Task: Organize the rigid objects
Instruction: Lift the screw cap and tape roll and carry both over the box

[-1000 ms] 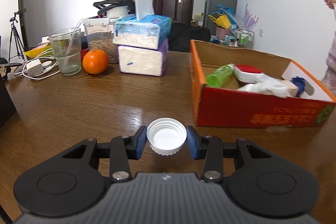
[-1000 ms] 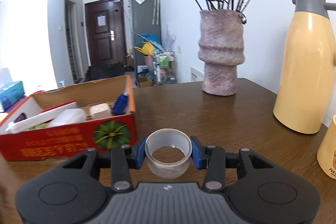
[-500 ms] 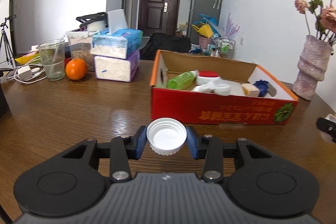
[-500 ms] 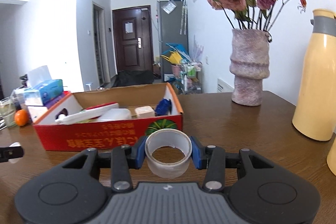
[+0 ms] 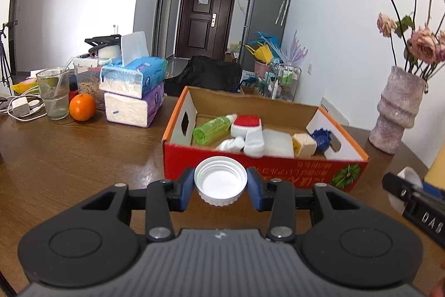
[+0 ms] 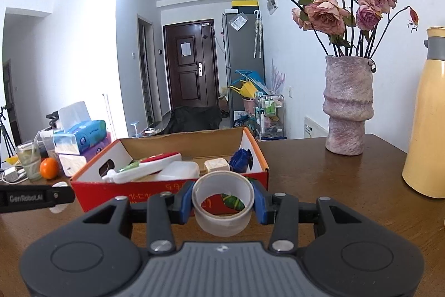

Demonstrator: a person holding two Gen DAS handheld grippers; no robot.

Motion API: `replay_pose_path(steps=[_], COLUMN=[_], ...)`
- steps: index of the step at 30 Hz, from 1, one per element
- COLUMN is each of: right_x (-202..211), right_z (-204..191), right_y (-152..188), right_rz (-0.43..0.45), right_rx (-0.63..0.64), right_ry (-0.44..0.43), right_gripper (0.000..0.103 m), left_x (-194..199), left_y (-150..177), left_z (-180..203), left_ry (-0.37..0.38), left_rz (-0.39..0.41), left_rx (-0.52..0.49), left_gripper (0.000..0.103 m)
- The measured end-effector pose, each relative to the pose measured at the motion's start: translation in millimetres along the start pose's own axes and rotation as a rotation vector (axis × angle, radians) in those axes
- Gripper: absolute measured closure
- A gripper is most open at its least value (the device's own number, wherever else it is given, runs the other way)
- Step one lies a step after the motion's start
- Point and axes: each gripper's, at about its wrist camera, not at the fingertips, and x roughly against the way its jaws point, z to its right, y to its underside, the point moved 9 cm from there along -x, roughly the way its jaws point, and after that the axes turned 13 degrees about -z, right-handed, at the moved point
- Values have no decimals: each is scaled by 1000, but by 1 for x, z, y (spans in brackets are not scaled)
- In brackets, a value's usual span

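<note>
My left gripper (image 5: 220, 185) is shut on a white bottle cap (image 5: 220, 180), held above the table just in front of the red cardboard box (image 5: 250, 162). My right gripper (image 6: 222, 201) is shut on a roll of clear tape (image 6: 222, 202), held in front of the same box (image 6: 116, 192). The box holds a green bottle (image 5: 211, 130), a red-and-white brush (image 5: 246, 124), a white container (image 6: 178, 170), a beige block (image 5: 304, 144) and a blue piece (image 5: 321, 137). The right gripper shows at the right edge of the left wrist view (image 5: 411, 194).
Two stacked tissue packs (image 5: 133, 93), an orange (image 5: 82, 107), a glass (image 5: 54, 92) and a charger with cables (image 5: 20, 106) stand at the left. A stone vase of dried roses (image 6: 347, 105) and a yellow thermos (image 6: 428, 130) stand at the right.
Both grippers have risen and turned toward the box, which now sits centred and closer in both views. Both still hold their objects.
</note>
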Motion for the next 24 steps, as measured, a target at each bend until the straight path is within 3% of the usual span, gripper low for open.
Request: replay_pose_path(steps=[24], right_x=[-68], right_z=[-13], right_y=[-61], right_rz=[36], right_rx=[-8], right_ry=[-16], right_gripper=[61], left_x=[-55], left_y=[-75], left_z=[-1], left_ry=[-23], left_rz=[36], left_rx=[40], left_gripper=[62])
